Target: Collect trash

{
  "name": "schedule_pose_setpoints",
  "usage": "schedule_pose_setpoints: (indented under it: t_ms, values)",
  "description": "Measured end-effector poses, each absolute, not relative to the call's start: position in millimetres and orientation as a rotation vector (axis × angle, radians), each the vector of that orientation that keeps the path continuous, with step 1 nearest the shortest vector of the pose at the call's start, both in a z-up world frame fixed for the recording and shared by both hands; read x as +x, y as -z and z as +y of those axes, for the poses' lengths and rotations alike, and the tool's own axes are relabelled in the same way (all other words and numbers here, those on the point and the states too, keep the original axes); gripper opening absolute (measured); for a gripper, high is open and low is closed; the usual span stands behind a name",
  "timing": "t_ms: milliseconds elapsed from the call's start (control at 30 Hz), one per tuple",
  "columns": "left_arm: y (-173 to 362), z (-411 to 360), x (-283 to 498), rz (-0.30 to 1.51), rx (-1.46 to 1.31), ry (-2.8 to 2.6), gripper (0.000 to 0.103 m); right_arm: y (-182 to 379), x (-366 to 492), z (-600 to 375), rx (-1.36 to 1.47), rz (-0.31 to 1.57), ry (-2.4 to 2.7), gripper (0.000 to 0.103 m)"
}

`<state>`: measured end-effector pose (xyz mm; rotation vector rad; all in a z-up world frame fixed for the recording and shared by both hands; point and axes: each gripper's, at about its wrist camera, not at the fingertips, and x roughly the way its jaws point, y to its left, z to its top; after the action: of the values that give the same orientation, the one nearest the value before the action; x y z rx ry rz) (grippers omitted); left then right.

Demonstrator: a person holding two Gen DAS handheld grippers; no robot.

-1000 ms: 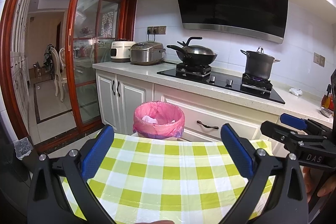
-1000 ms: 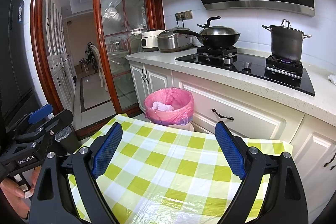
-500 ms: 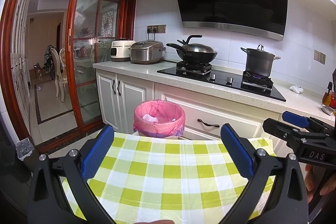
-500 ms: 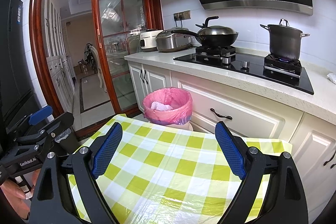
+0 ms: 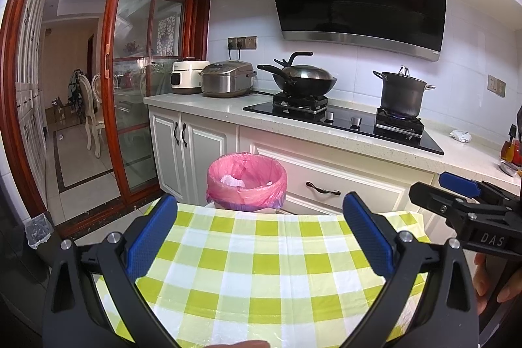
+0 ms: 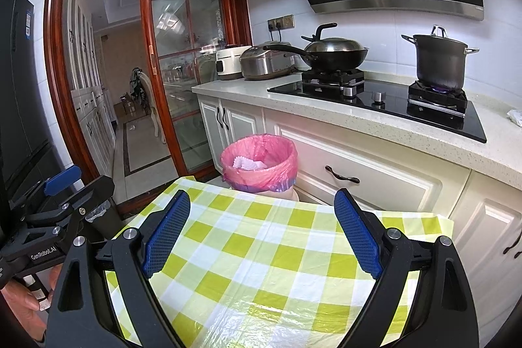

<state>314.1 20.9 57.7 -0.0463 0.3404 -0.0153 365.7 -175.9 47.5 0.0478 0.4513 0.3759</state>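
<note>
A bin lined with a pink bag stands on the floor against the kitchen cabinets, with white crumpled paper inside; it also shows in the right wrist view. A crumpled white scrap lies on the counter right of the hob, and at the right edge of the right wrist view. My left gripper is open and empty above the green-checked tablecloth. My right gripper is open and empty above the same cloth. Each gripper shows at the side of the other's view.
A hob carries a wok and a pot over a lit flame. Two cookers stand at the counter's left end. A sliding glass door is to the left. A clear bag lies on the floor.
Both views have shifted very slightly; the grippers stay open over the table and nothing was picked up.
</note>
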Motion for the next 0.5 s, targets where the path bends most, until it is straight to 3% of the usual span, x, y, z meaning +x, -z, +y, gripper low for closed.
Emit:
schedule_pose_setpoints:
  t_ms: [500]
  values:
    - [-56.5,20.1,312.6,0.342,-0.047,0.019,0.098,-45.3,364.8,-177.5,0.05,0.454,-0.374,0.085]
